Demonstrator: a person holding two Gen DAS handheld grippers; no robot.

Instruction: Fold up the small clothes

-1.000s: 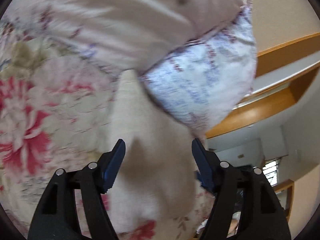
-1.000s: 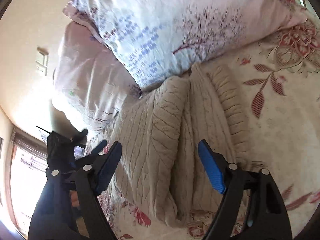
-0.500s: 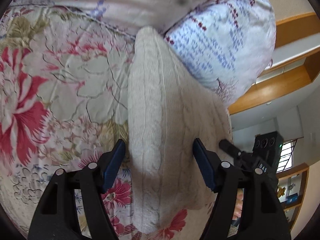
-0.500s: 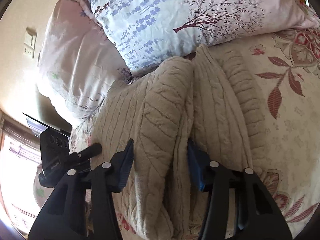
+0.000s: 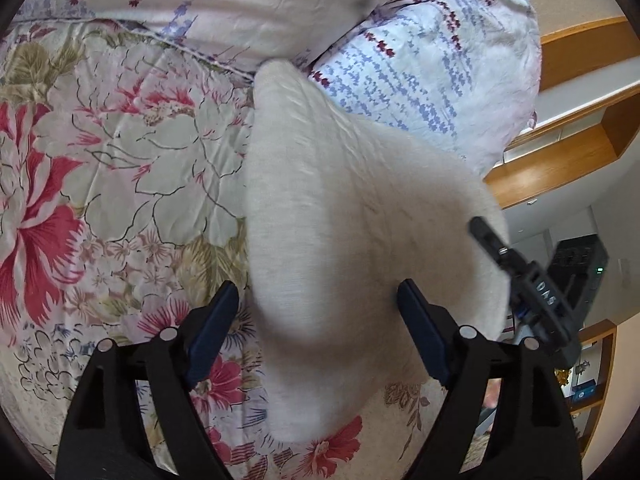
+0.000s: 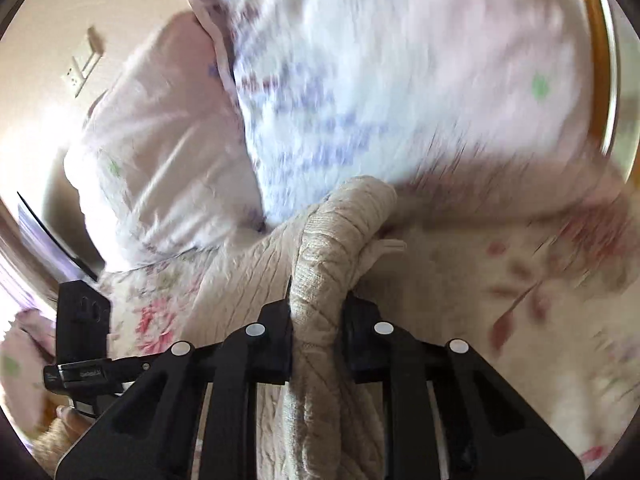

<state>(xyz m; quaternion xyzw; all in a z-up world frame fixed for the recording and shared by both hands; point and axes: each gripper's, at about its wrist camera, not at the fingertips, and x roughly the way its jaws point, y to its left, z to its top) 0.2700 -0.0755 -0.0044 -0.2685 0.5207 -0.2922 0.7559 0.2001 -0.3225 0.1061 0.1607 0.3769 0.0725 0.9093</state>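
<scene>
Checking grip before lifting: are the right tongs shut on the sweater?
Shut: the right tongs have just closed, pinching a bunched fold of the beige knit sweater.

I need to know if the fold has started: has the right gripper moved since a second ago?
Yes. The right gripper has just closed on a bunched fold of the beige knit sweater and lifted it, toward the lavender-print pillow.

A bed with a floral quilt (image 5: 120, 152) and two printed pillows (image 5: 432, 60) stands against a cream wall (image 6: 52, 32) bearing a switch plate (image 6: 82, 66), with wooden shelving (image 5: 576, 136) to one side and bright daylight at the other.
</scene>
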